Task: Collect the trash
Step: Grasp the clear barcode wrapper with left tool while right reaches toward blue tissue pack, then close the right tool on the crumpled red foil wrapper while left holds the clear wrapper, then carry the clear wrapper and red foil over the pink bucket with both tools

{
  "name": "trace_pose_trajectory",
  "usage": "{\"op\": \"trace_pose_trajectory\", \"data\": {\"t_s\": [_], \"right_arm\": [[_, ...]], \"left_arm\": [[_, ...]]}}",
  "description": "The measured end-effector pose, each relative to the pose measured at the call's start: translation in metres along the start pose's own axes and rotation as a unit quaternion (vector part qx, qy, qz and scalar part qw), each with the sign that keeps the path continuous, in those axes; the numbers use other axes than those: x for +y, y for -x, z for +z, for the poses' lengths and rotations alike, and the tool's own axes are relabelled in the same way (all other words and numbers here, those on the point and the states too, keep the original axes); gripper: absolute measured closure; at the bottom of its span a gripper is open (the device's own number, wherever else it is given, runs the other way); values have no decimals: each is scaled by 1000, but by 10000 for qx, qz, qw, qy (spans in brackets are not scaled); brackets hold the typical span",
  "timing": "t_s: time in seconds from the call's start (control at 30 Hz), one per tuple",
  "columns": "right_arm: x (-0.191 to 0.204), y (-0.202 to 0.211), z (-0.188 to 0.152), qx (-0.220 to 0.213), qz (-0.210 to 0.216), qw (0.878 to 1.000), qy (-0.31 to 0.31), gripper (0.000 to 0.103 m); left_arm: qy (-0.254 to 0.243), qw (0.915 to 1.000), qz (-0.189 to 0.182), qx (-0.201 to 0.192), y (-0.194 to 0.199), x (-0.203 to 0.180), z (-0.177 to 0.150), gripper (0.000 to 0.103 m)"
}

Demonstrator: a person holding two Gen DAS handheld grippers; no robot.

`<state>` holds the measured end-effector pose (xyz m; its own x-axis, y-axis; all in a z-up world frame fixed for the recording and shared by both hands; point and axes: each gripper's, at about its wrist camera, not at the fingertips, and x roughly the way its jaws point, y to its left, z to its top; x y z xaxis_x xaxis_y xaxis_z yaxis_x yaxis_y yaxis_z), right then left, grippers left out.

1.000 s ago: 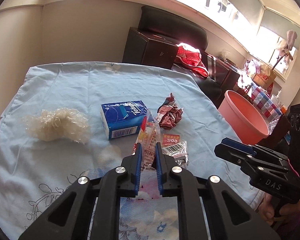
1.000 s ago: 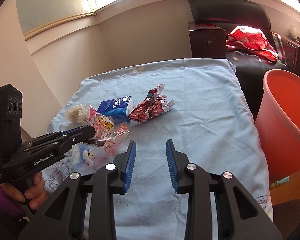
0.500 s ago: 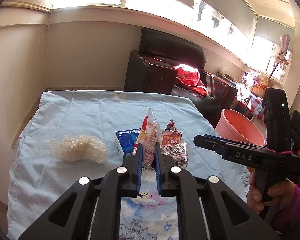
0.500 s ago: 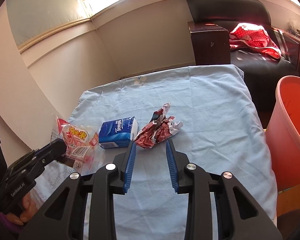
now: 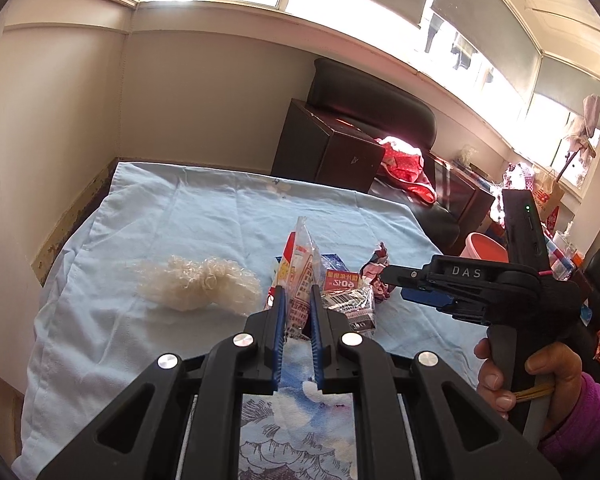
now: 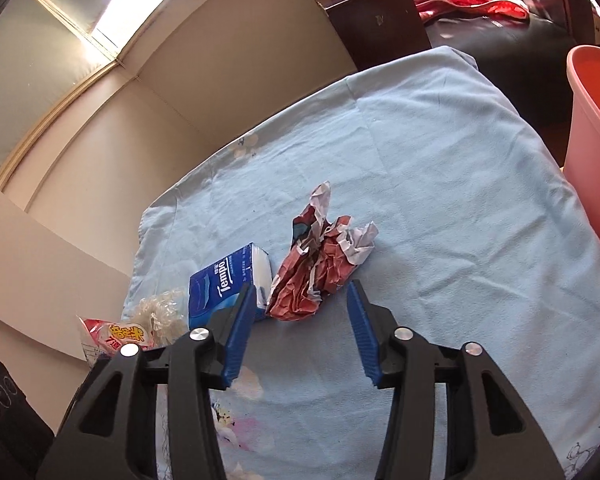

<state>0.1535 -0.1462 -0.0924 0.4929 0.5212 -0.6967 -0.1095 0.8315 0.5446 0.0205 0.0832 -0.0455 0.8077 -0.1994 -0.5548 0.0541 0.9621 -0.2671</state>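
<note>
My left gripper (image 5: 297,294) is shut on clear snack wrappers (image 5: 300,268) with red and yellow print, held above the blue cloth; they show at the lower left of the right wrist view (image 6: 116,338). My right gripper (image 6: 302,290) is open, its fingers either side of a crumpled red and white paper (image 6: 320,268), just short of it. The right gripper also shows in the left wrist view (image 5: 400,280). A blue Tempo tissue pack (image 6: 224,284) lies left of the paper. A clear crinkled plastic wad (image 5: 198,284) lies further left.
A light blue cloth (image 6: 440,200) covers the table. A pink bucket (image 6: 596,112) stands past the table's right edge. A dark cabinet (image 5: 324,152) and a black sofa with red cloth (image 5: 404,160) stand behind the table.
My left gripper has lifted the wrappers up and pulled back from the table. My right gripper has moved forward and down over the crumpled paper, jaws still open.
</note>
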Motion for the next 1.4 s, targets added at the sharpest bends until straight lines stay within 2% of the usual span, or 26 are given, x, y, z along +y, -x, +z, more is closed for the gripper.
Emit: {"op": "trace_pose_trajectory", "data": {"t_s": [0.1,0.33,0.5,0.73,1.0,1.17,1.4], "right_arm": [[9,-9,-1,67,-124,9998,167,54],[19,-27,4,-31,-762,9951,624,55],[15,-23,3,-14,-701,9947,758,64],[8,0,-3,-179,-700,9928,959,69],[7,46,-25,-625,-843,9823,1553,70],[3,66,-40,-848,-875,9773,1732,70],[-8,89,-46,-1157,-842,9753,1683,70]], "left_arm": [[8,10000,-17,-23,1,1,0,92],[41,10000,-16,-30,1,3,1,92],[45,10000,-18,-43,2,4,3,92],[-5,10000,-3,-59,3,-2,4,92],[-58,9999,51,-101,4,-12,6,92],[-180,9997,13,-154,4,-30,8,92],[-395,9987,-124,-283,3,-61,14,92]]}}
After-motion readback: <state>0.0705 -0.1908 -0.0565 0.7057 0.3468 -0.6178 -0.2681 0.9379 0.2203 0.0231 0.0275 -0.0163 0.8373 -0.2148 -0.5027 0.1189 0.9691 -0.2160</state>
